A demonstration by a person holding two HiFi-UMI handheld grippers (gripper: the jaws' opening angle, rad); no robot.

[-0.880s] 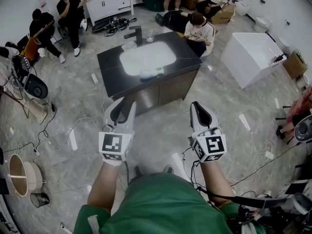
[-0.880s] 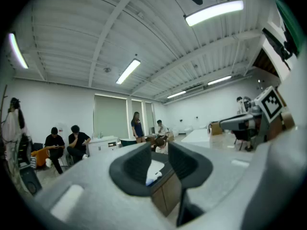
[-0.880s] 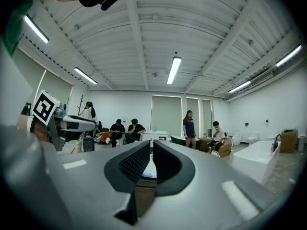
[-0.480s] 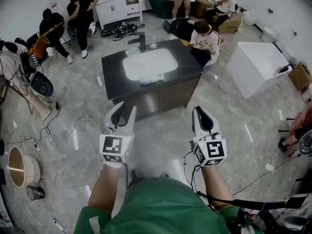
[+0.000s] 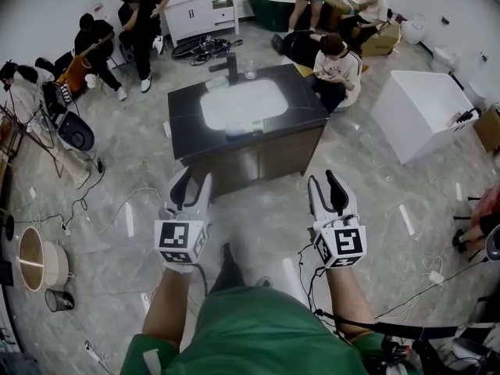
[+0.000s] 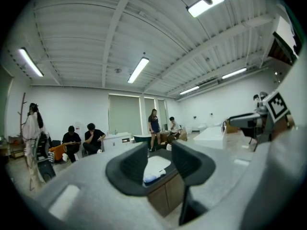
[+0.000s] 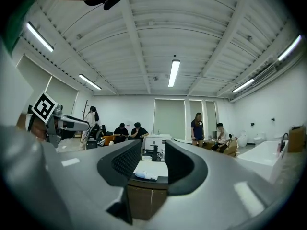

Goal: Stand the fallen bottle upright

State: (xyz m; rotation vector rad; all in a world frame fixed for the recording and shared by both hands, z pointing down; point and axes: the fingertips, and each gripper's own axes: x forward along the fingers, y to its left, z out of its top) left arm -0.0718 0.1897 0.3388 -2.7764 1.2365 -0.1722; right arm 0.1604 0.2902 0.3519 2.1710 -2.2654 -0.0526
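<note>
Bottle [image 5: 241,126] lies on its side on the black counter [image 5: 184,119], at the near rim of the white sink [image 5: 242,100]. It is pale with a bluish part. The faucet [image 5: 231,62] stands at the far side of the sink, well apart from the bottle.

Both grippers are held level over open floor, well short of the counter and pointing toward it. The left gripper [image 5: 193,182] has its jaws apart with nothing between them; in its own view the bottle shows far off through the gap. The right gripper [image 5: 325,184] likewise stands wide, empty, with the bottle framed in the distance between its jaws. Neither gripper touches the bottle or the counter.
</note>
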